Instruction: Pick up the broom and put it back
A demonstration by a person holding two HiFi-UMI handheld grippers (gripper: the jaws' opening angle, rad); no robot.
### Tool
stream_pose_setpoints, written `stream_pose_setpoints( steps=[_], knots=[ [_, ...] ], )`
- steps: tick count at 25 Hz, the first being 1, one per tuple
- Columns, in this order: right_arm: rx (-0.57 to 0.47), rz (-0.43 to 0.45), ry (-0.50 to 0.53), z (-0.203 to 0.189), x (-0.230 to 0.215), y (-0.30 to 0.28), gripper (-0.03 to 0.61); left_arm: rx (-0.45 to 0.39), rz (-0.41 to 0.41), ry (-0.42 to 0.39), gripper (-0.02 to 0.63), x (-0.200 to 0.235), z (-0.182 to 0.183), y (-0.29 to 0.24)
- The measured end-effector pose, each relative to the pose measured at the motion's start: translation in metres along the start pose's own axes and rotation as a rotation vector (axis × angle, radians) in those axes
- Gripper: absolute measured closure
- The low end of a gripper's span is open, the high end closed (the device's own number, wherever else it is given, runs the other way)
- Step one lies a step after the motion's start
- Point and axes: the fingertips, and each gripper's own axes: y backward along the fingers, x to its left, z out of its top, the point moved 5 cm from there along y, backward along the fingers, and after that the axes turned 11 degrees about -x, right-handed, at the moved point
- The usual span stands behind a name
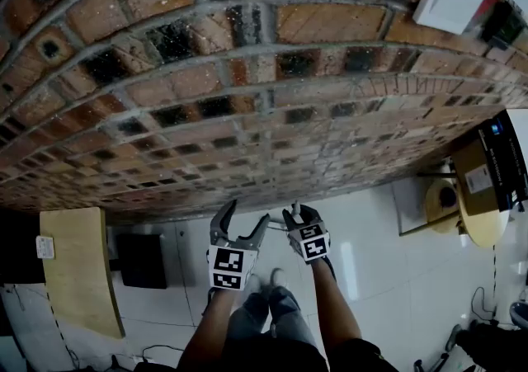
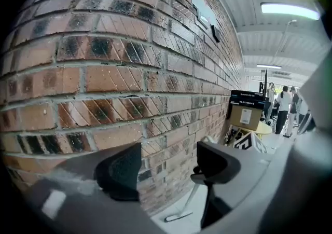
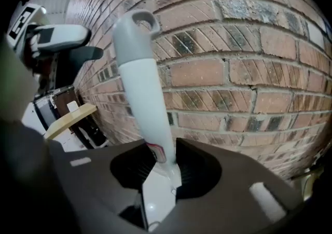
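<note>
Grasps a long white plastic broom in the right gripper: both dark ribbed pads clenched on the shaft, just below a small red-and-white label. Carries the handle nearly upright, tilted a little toward 11 o'clock in the right gripper view, with a hanging loop at its top end and the red-brown brick wall close behind.

Holds the left gripper released, pads well apart, with nothing but brickwork showing between them. Shows, at 6 o'clock in the left gripper view, a thin pale stick slanting down to the glossy white floor, perhaps the broom's lower shaft, though too small to be sure.

Places both grippers side by side near 6 o'clock in the head view, jaws pointing at the foot of the wall, above the person's legs. Has a pale wooden board at 8 o'clock by the wall, and at 3 o'clock a round yellow counter bearing a brown cardboard box and a black box. Catches several people standing far off at 3 o'clock in the left gripper view.
</note>
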Motion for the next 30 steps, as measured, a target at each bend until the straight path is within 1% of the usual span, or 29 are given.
stream_pose_setpoints(
  steps=[3, 6, 10, 13, 15, 16, 18, 20, 23, 25, 28, 30],
  knots=[
    [-0.005, -0.033, -0.023, 0.008, -0.009, -0.020, 0.468, 0.009, 0.018, 0.006, 0.276, 0.007, -0.003, 0.002],
    [0.005, -0.056, -0.026, 0.012, -0.022, -0.037, 0.468, 0.016, 0.033, 0.011, 0.276, 0.014, -0.006, 0.005],
    [-0.013, -0.045, -0.024, 0.011, -0.044, -0.052, 0.466, 0.016, 0.039, 0.014, 0.276, 0.021, -0.007, 0.012],
    [0.004, -0.043, -0.026, 0.013, -0.055, -0.057, 0.462, 0.018, 0.052, 0.015, 0.276, 0.027, -0.010, 0.017],
    [0.018, -0.039, -0.015, 0.012, -0.058, -0.060, 0.445, 0.024, 0.063, 0.019, 0.276, 0.032, -0.014, 0.018],
    [0.023, -0.039, -0.007, 0.012, -0.058, -0.061, 0.418, 0.027, 0.068, 0.022, 0.276, 0.033, -0.015, 0.018],
    [0.025, -0.052, -0.005, 0.011, -0.059, -0.058, 0.320, 0.029, 0.076, 0.028, 0.276, 0.036, -0.017, 0.019],
    [0.011, -0.079, -0.019, 0.011, -0.061, -0.051, 0.274, 0.023, 0.080, 0.031, 0.276, 0.037, -0.016, 0.020],
    [-0.048, -0.115, -0.036, 0.026, -0.064, -0.028, 0.251, -0.008, 0.083, 0.032, 0.276, 0.038, -0.009, 0.020],
    [-0.103, -0.143, -0.052, 0.042, -0.060, -0.006, 0.245, -0.032, 0.088, 0.053, 0.276, 0.038, 0.000, 0.024],
    [-0.206, -0.202, -0.093, 0.074, -0.042, 0.036, 0.244, -0.058, 0.087, 0.091, 0.276, 0.035, 0.013, 0.038],
    [-0.280, -0.230, -0.096, 0.098, -0.025, 0.066, 0.244, -0.080, 0.085, 0.091, 0.276, 0.031, 0.024, 0.050]
  ],
)
